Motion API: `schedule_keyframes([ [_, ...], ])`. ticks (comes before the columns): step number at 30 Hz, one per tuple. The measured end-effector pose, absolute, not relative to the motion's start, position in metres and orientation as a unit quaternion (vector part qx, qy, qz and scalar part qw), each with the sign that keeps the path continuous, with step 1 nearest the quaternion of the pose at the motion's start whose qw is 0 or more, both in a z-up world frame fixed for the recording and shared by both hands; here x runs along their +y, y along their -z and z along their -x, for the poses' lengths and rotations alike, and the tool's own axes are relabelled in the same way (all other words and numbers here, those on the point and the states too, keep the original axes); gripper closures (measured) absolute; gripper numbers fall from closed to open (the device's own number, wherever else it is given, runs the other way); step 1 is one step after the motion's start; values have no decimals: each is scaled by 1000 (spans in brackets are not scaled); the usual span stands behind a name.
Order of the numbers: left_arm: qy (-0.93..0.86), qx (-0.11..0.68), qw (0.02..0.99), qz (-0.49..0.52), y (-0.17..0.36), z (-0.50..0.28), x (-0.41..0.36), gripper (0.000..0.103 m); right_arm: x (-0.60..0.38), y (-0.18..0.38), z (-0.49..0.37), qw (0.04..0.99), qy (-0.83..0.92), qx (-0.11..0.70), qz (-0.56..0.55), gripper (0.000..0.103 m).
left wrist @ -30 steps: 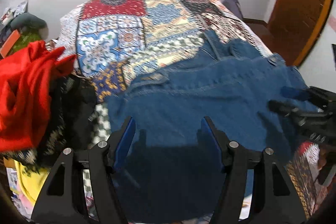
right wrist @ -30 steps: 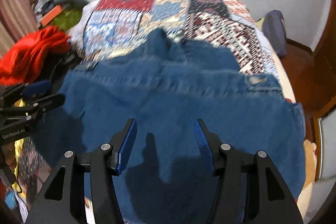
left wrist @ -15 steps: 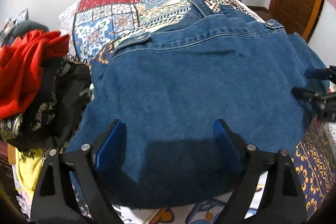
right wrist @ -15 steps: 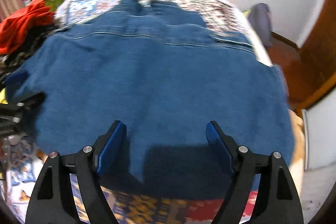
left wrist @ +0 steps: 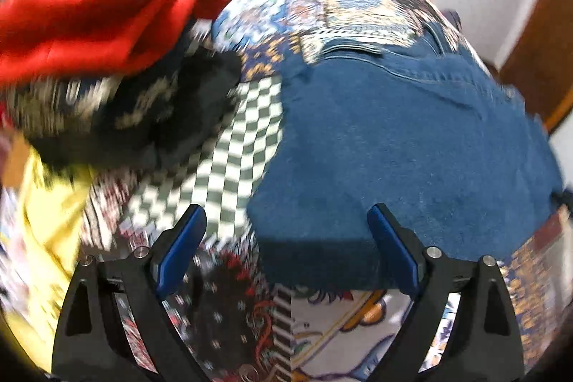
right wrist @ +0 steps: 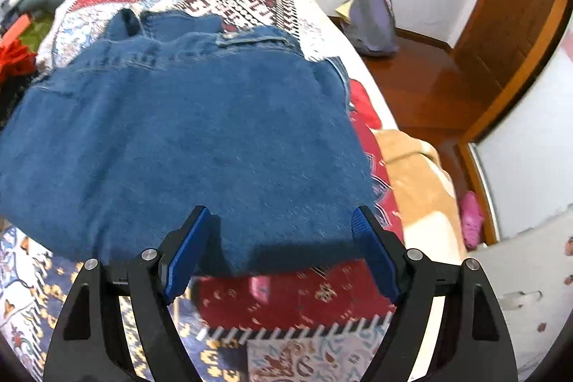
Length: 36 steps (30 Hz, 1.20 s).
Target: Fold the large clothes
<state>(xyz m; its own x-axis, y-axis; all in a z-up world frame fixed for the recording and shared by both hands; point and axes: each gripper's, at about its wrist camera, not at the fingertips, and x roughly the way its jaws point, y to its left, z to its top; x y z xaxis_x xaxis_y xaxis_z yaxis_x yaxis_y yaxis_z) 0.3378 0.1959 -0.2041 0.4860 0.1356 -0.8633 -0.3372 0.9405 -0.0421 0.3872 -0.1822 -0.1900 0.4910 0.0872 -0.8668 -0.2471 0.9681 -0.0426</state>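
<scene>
A folded blue denim garment (left wrist: 404,145) lies flat on the patchwork bedspread (left wrist: 229,167); it also shows in the right wrist view (right wrist: 186,138). My left gripper (left wrist: 286,249) is open and empty, just in front of the denim's near left corner. My right gripper (right wrist: 283,249) is open and empty, at the denim's near right edge, which lies between its fingers without being pinched.
A heap of red (left wrist: 93,13), black patterned (left wrist: 143,110) and yellow (left wrist: 46,213) clothes lies left of the denim. A tan blanket (right wrist: 415,181) hangs off the bed's right side. A purple bag (right wrist: 372,20) sits on the wooden floor by the door.
Both grippers opened wider and drew back toward the near edge of the denim. The left one swung left toward the clothes heap; the right one swung right toward the bed's edge.
</scene>
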Motion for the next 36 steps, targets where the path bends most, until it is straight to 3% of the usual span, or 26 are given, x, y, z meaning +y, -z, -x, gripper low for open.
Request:
schedule_keyframes([
  [12, -57, 494, 793, 353, 218, -307, 197, 11, -182, 175, -369, 865, -120, 485, 47, 25],
  [24, -46, 433, 780, 449, 242, -341, 208, 13, -165, 178, -367, 859, -141, 491, 29, 25],
  [27, -54, 413, 782, 464, 244, -346, 215, 23, -158, 180, -369, 856, -143, 496, 27, 25],
  [29, -64, 406, 781, 470, 248, -352, 219, 40, -154, 180, -368, 855, -144, 497, 27, 25],
  [30, -77, 411, 779, 466, 251, -354, 220, 54, -152, 180, -368, 855, -144, 497, 26, 25],
  [36, -104, 408, 821, 387, 216, -366, 207, 75, -137, 167, -365, 857, -154, 491, 33, 25],
])
